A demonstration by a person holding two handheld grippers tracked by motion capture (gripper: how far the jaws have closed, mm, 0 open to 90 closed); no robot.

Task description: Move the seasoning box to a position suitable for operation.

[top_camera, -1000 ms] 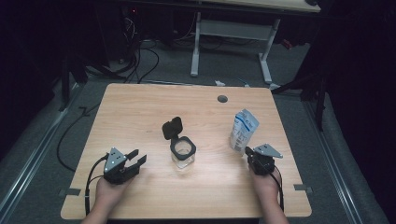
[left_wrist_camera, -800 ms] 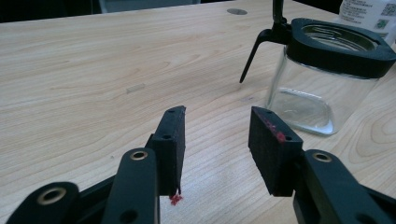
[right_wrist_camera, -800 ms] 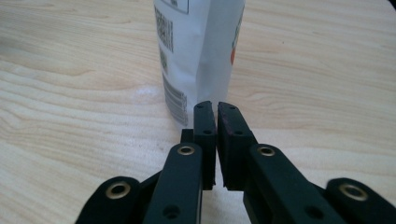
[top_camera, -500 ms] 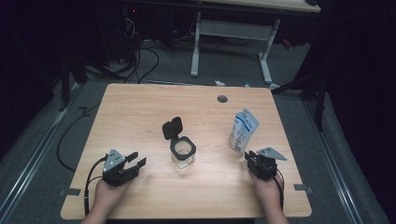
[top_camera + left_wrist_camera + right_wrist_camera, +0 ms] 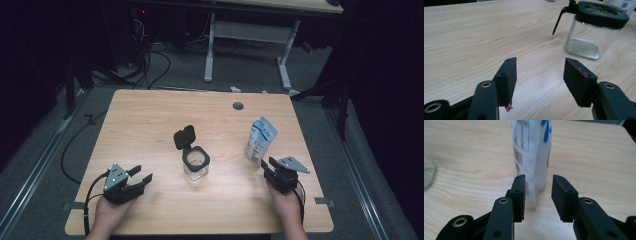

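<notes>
So the glass jar (image 5: 195, 166) with its black flip lid (image 5: 184, 136) swung up and open is basically the middle of everything here, sitting on the wooden table (image 5: 150, 120). To the right of the jar, a bit apart from it, stands a white pouch (image 5: 260, 140) with blue print. There's small dark text running down its side in the right gripper view (image 5: 531, 147), but it's too blurry to read, so no brand from me.

The right gripper (image 5: 272, 172) is just in front of the pouch, on the near side, jaws parted with the pouch's bottom edge lined up at the gap, not squeezed. The left gripper (image 5: 139, 175) sits well to the left of the jar and nearer the person, jaws wide apart, nothing between them. From its view the jar (image 5: 594, 32) is ahead and off to the right, looking empty.
</notes>
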